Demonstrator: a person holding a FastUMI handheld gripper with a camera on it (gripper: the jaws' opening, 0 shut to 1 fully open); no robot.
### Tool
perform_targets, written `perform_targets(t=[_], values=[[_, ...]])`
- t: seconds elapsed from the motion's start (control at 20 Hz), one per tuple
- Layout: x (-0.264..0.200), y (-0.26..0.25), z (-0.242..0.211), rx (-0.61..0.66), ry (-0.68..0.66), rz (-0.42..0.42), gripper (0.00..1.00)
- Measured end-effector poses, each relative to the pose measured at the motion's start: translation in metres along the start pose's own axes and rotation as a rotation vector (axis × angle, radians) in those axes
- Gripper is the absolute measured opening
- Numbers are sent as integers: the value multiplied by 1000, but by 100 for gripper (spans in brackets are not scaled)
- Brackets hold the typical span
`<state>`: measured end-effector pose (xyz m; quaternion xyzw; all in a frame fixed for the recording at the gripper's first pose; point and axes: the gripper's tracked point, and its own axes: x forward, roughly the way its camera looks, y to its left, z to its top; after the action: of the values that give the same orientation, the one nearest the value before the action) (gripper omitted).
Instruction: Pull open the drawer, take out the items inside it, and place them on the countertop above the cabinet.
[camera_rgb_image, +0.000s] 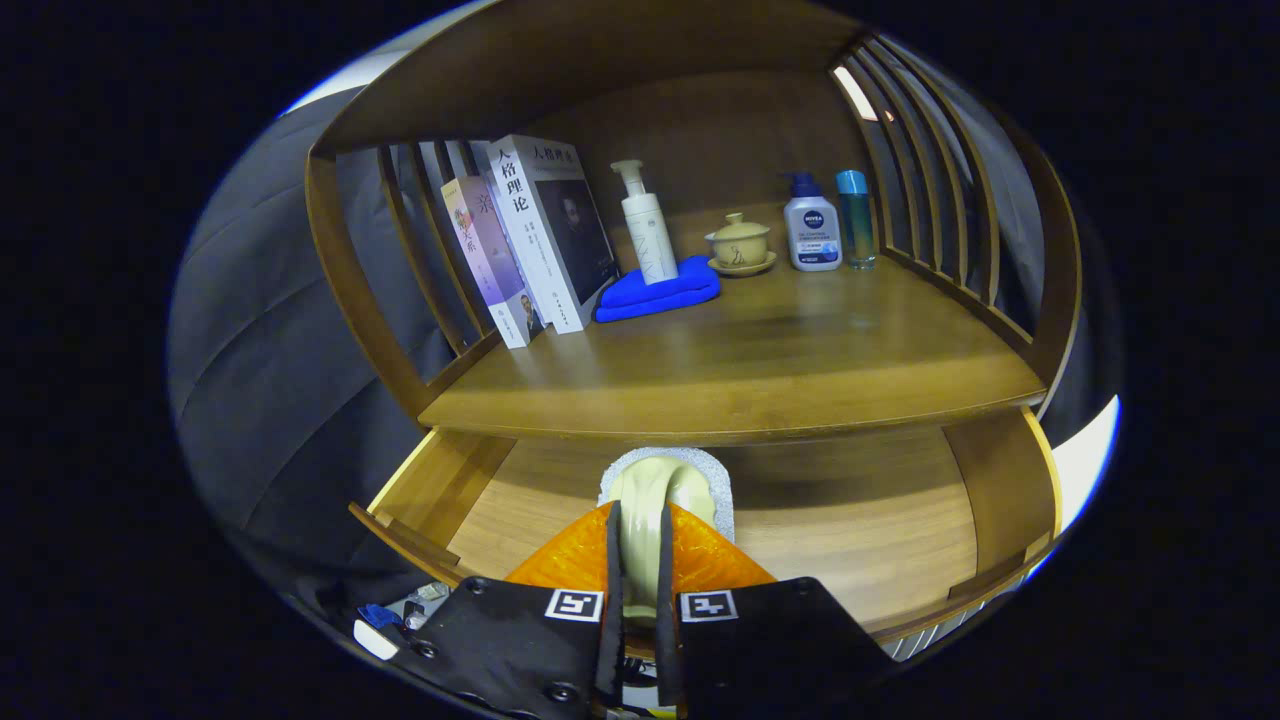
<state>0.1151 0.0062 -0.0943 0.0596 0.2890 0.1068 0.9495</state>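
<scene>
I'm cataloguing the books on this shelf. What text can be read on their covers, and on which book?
"人格理论": on the white book, down its spine and again across the top of its front cover.
Lilac book: characters too blurred to read.
Small print on both books: too small to read.
The hand-held gripper is shut on a pale item over the open drawer.

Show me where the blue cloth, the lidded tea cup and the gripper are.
blue cloth (657, 292): gripper view, middle of its folded top.
lidded tea cup (739, 242): gripper view, cup body below the lid.
gripper (640, 560): gripper view, midway between fingertips, shut on the pale item.
</scene>
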Motion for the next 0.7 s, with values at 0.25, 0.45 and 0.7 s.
perform_targets(t=[0.25,0.45,0.7], values=[[-4,-2,-2,-15,-27,-13,14],[-10,0,0,-19,-68,-20,14],[-22,3,11,-12,-131,-14,14]])
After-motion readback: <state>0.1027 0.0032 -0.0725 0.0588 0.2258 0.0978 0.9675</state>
